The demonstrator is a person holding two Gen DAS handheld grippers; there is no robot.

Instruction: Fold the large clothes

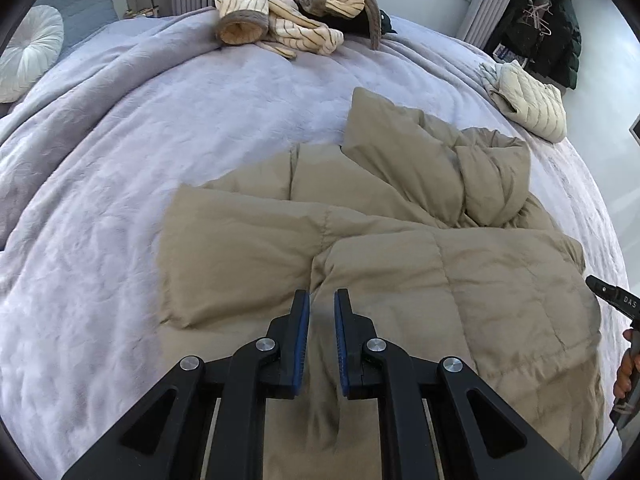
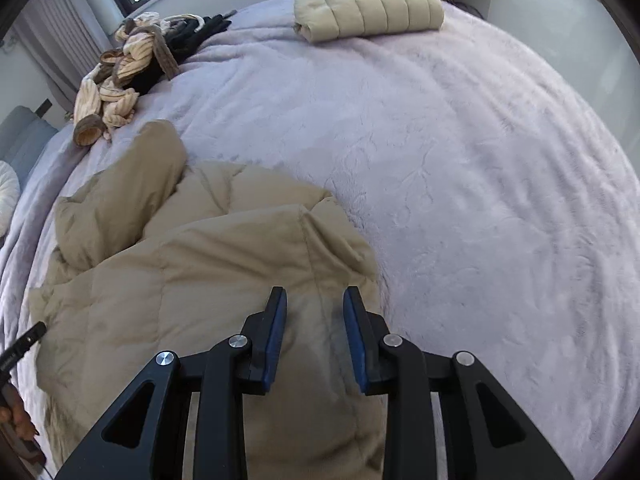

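A tan puffer jacket (image 1: 400, 240) lies spread on the lilac bed cover, one sleeve laid across its body and the hood bunched at the far right. It also shows in the right wrist view (image 2: 200, 280). My left gripper (image 1: 322, 300) is open and empty, hovering over the jacket's near left part. My right gripper (image 2: 316, 300) is open and empty over the jacket's right edge. The right gripper also shows at the right rim of the left wrist view (image 1: 612, 296).
A folded cream puffer jacket (image 2: 368, 0) lies at the bed's far corner. A heap of striped cream and dark clothes (image 1: 288, 4) sits at the far edge. A white round pillow (image 1: 28, 48) is at the left. The lilac bed cover (image 2: 480, 180) stretches to the right.
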